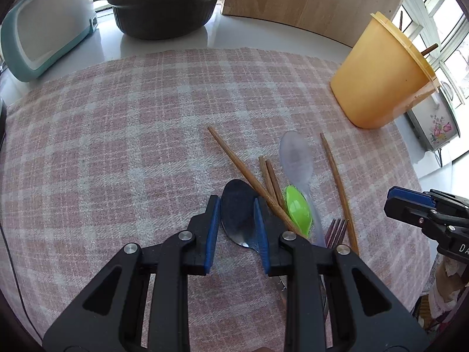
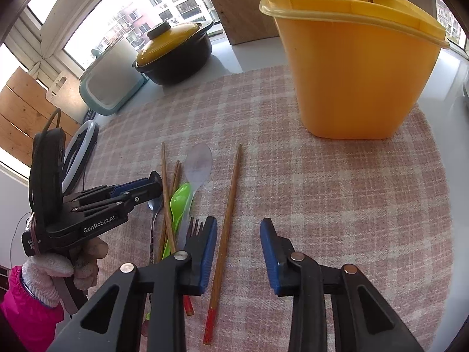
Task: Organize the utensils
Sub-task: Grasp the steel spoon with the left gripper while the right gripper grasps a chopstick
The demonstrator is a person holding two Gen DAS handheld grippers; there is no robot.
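On the pink plaid cloth lie several wooden chopsticks, a clear spoon, a green spoon, a fork and a metal spoon. My left gripper points down with its blue pads against both sides of the metal spoon's bowl, which rests on the cloth. In the right wrist view my right gripper stands open over a red-ended chopstick, which lies near its left pad; the other pad is well apart from it. The yellow container holds two chopsticks.
A black pot with a yellow lid, a teal appliance and a wooden board stand behind the cloth. A gloved hand in a pink sleeve holds the left gripper. The right gripper shows at the right edge.
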